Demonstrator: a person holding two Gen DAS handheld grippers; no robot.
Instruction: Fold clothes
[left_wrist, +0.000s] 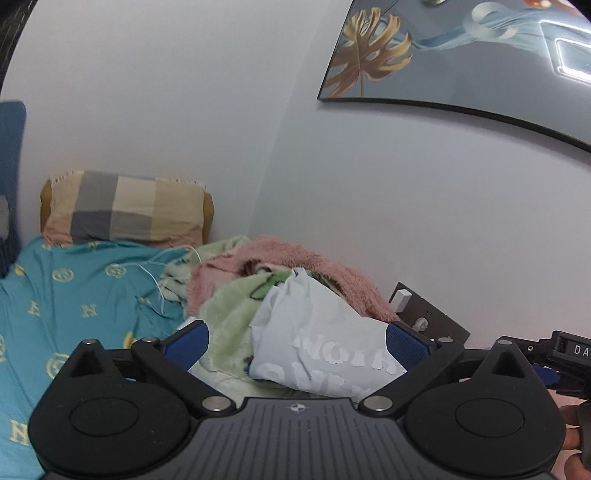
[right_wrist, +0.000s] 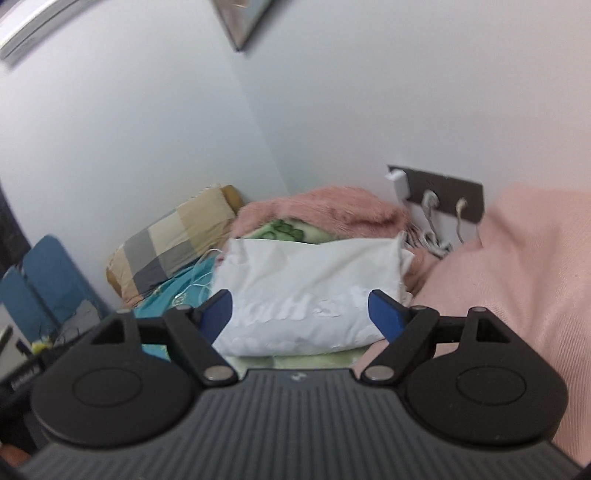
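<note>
A folded pale grey-white shirt with white lettering lies on a green fleece blanket on the bed. It also shows in the right wrist view, folded into a rectangle. My left gripper is open, its blue fingers standing either side of the shirt's near end without closing on it. My right gripper is open too, its fingers spread just before the shirt's near edge. Part of the right gripper shows at the left wrist view's right edge.
A pink fluffy blanket lies behind the shirt by the wall. A checked pillow sits on the teal sheet at left. A wall socket panel with plugged cables is at right, beside a pink cloth. A framed picture hangs above.
</note>
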